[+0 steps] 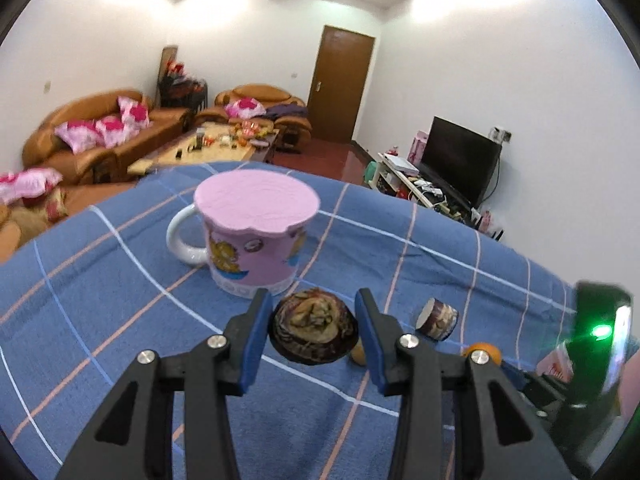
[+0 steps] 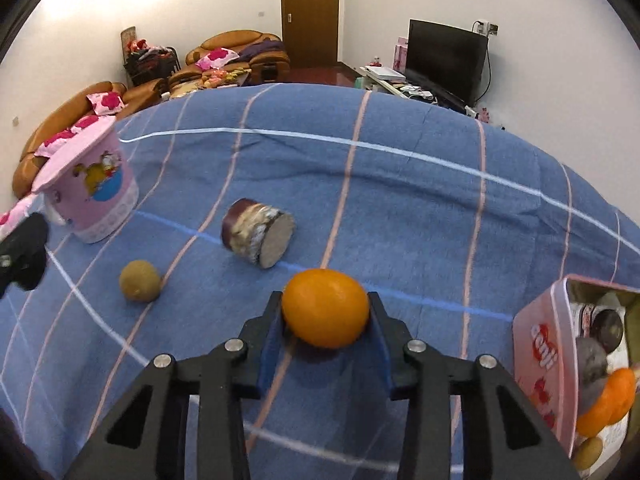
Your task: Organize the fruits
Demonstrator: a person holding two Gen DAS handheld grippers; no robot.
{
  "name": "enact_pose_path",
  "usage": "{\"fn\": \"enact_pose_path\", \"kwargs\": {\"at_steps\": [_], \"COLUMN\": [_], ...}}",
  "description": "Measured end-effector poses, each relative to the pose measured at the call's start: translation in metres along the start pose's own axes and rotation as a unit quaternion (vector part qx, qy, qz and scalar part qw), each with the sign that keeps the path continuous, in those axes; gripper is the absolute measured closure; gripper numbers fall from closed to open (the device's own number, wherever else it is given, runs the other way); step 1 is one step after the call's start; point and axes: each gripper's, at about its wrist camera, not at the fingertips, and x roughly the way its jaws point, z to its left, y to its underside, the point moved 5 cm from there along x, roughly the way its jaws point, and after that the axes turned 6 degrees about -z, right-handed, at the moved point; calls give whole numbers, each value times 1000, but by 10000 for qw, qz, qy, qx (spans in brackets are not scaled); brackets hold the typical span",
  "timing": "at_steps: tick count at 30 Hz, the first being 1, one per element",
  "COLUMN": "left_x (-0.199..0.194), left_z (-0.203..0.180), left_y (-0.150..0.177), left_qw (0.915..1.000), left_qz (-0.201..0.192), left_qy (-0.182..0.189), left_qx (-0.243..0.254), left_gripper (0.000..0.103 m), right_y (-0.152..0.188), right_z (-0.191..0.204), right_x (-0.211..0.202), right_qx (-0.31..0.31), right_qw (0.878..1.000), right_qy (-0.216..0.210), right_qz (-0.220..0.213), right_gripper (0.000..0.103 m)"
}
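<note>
In the right wrist view my right gripper (image 2: 325, 312) is shut on an orange (image 2: 325, 307), held just above the blue checked cloth (image 2: 400, 208). A brown kiwi (image 2: 140, 281) lies on the cloth to its left. A pink box (image 2: 540, 360) at the right edge holds an orange, dark round items and a kiwi. In the left wrist view my left gripper (image 1: 314, 312) is open around a dark round jar (image 1: 314, 330), its pads a little apart from it. The orange (image 1: 484, 352) and part of the kiwi (image 1: 358, 354) show to its right.
A pink mug with a pink lid (image 1: 252, 236) stands just beyond the dark jar; it also shows at the left of the right wrist view (image 2: 90, 196). A small jar (image 2: 258, 236) lies on its side mid-cloth, also visible from the left (image 1: 438, 318). Sofas, door and TV lie beyond.
</note>
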Motion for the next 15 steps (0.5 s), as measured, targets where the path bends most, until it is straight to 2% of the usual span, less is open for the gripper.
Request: {"fn": "enact_pose_path", "kwargs": {"at_steps": [3,6,10,15], "left_x": [-7,-11,-20,-36], "left_z": [-12,-24,-38,-50], "left_y": [1,5,11,11], "left_qw": [9993,9976,9951,9906], "left_qz": [-210,-325,-496,-838], "left_qy": [-19,37,129,225], "left_qx": [324,615,845,1060], "left_gripper": [58,58,58,58], "right_y": [0,4,11,16], "right_z": [-6,-13,-14,-12], "right_x": [-24,-60,-91,-114], "right_qx": [304,477,439,289], "right_qw": [9978,9891,9806,9717], "right_qy": [-265,-386,-248,230], "right_qz": [-524,-1337,-1895,-2332], "right_gripper": [62,62,61,61]}}
